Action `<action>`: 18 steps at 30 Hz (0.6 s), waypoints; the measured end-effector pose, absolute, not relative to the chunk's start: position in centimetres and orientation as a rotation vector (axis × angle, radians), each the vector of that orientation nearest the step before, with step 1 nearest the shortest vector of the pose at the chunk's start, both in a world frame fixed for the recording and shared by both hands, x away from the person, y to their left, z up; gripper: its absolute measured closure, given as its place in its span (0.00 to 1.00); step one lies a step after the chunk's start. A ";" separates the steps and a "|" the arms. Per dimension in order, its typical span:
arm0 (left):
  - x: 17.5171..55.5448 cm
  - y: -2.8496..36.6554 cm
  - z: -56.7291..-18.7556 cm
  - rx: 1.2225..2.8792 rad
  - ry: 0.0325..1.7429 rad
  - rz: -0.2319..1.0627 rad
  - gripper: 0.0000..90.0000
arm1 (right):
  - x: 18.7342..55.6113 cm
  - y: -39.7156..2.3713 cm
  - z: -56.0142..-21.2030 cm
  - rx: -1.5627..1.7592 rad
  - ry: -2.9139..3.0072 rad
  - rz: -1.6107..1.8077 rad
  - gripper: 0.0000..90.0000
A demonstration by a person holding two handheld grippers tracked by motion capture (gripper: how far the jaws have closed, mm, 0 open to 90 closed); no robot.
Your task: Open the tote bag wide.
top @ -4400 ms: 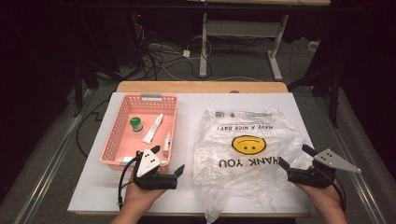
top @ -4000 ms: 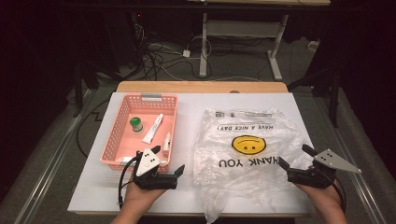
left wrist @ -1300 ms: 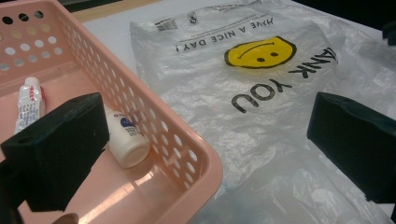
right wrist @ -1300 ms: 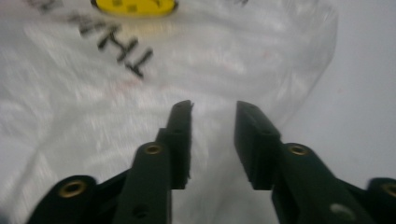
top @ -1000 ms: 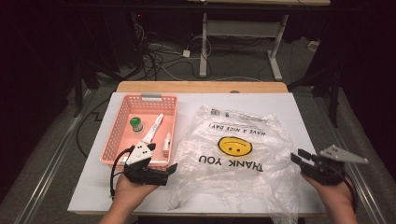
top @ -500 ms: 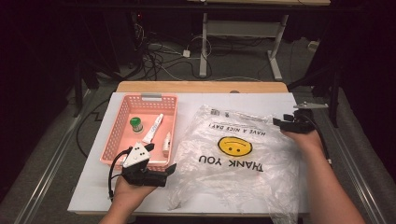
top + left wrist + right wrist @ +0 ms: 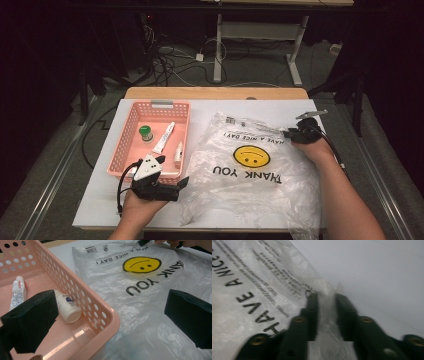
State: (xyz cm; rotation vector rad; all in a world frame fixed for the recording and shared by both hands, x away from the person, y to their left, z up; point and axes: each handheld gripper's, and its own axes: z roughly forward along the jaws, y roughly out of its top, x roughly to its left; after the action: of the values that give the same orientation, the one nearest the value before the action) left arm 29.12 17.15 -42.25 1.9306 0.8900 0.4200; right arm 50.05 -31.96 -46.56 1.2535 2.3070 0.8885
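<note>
Clear plastic bag [image 7: 250, 170] printed with a smiley face and "THANK YOU" lies flat across the right half of the white table [image 7: 100, 210], reaching its near edge. Right gripper [image 7: 292, 133] sits at the bag's far right corner; its jaws have just been closing and a fold of the bag's edge stands between them. Left gripper [image 7: 183, 182] rests near the near edge, jaws wide apart, holding nothing, just beside the pink basket [image 7: 125, 145] with a small white bottle [image 7: 66, 307] inside
</note>
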 end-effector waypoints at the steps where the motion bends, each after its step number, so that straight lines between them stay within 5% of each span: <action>1: 29.1 17.2 -42.2 1.931 0.890 0.420 0.00 | 50.0 -32.0 -46.5 1.260 2.306 0.900 0.92; 5: 29.0 17.1 -42.2 1.930 0.881 0.419 0.00 | 50.1 -32.6 -46.0 1.295 2.213 0.898 0.98; 18: 29.4 17.1 -42.4 1.924 0.880 0.398 0.00 | 50.3 -41.5 -44.6 1.624 1.761 0.921 0.94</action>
State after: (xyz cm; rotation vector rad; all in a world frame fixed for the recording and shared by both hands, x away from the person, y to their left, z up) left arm 29.35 17.06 -42.42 1.9245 0.8796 0.3982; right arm 50.34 -41.46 -44.64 1.6241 1.7608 0.9214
